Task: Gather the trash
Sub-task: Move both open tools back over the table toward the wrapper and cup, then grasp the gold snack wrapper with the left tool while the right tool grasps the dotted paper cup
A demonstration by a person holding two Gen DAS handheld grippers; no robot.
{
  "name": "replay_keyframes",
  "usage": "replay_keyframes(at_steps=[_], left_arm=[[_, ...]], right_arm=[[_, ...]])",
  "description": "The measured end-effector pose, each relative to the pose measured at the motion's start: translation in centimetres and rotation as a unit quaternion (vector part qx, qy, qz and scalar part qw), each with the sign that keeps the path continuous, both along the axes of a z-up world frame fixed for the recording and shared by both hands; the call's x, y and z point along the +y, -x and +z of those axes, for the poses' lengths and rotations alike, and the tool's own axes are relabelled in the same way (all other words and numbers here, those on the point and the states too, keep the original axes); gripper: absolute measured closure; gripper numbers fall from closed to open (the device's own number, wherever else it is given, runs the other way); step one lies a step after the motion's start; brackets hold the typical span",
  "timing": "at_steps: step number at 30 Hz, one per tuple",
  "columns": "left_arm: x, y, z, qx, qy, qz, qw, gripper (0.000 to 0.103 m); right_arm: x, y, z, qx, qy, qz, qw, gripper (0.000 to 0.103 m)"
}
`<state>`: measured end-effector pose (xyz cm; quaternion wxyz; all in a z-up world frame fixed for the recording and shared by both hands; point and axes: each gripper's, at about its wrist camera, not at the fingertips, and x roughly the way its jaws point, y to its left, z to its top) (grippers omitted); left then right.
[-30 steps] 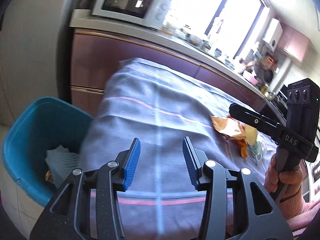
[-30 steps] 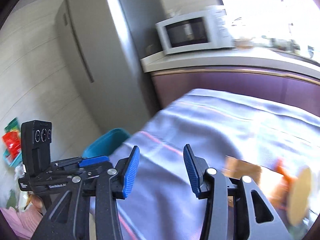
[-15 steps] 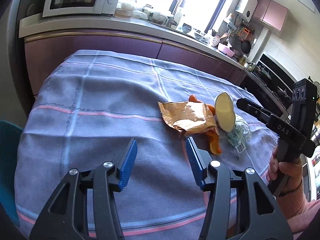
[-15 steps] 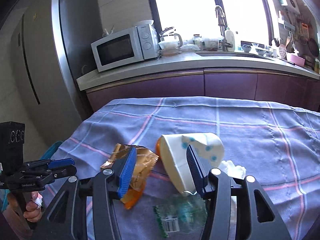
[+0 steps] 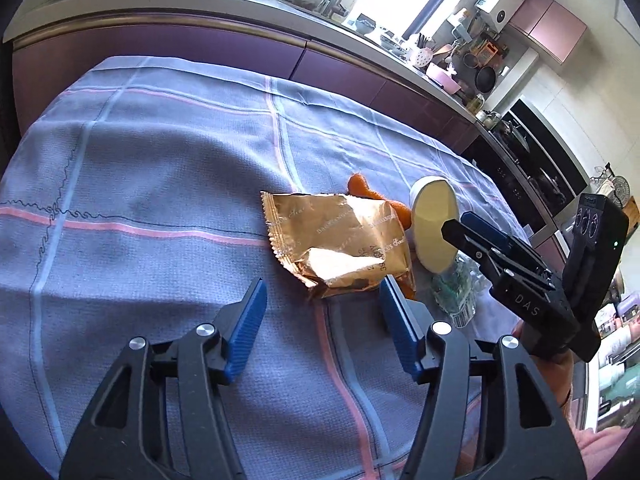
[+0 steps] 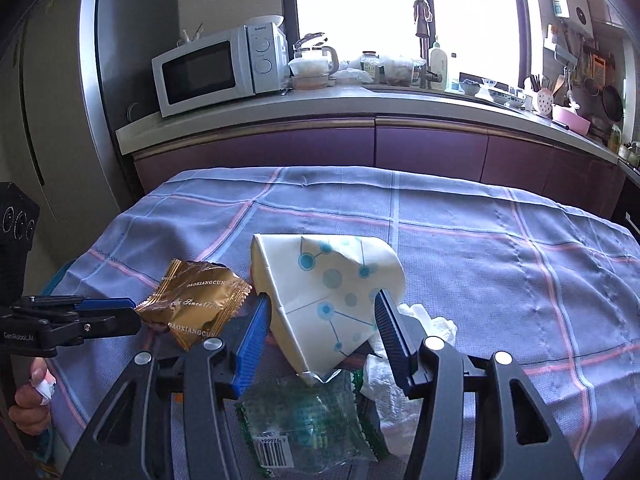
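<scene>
Both grippers have swung from the bin to the trash: left gripper [image 5: 322,314] is opening before the wrapper [image 5: 340,240]; right gripper [image 6: 320,326] is straddling the cup [image 6: 324,300] (spread, nothing pinched).

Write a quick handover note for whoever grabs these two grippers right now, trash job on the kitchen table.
Left gripper: jaws opening, nothing held, aimed at the gold wrapper.
Right gripper: open, its jaws either side of the crushed paper cup, no visible pinch.
On the tablecloth, bunched together: gold wrapper, paper cup, clear plastic wrapper, white tissue, an orange piece behind the gold wrapper.
Done: nothing from this pile picked up.
Left: grab each piece and bin it; no bin in view.
</scene>
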<state>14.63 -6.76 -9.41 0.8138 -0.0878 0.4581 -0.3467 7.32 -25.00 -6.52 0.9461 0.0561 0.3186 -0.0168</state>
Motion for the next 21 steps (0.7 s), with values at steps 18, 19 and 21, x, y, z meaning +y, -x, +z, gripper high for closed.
replay_keyframes(at_steps=[18,19,21], left_arm=[[-2.3,-2.2,-1.7,0.036,0.006,0.003,0.9993,0.096],[-2.4,-2.1,-1.7,0.033,0.005,0.004,0.9995,0.096],[-2.5,-1.9,-1.5,0.025,0.0,0.004,0.9997,0.096]], right_arm=[[-2.6,2.0,0.5,-0.021,-0.043,-0.008,0.999,0.098],[-2.9,2.1,0.5,-0.022,-0.051,-0.01,0.998,0.098],[-3.7,2.4,0.5,-0.026,-0.073,-0.013,0.997,0.099]])
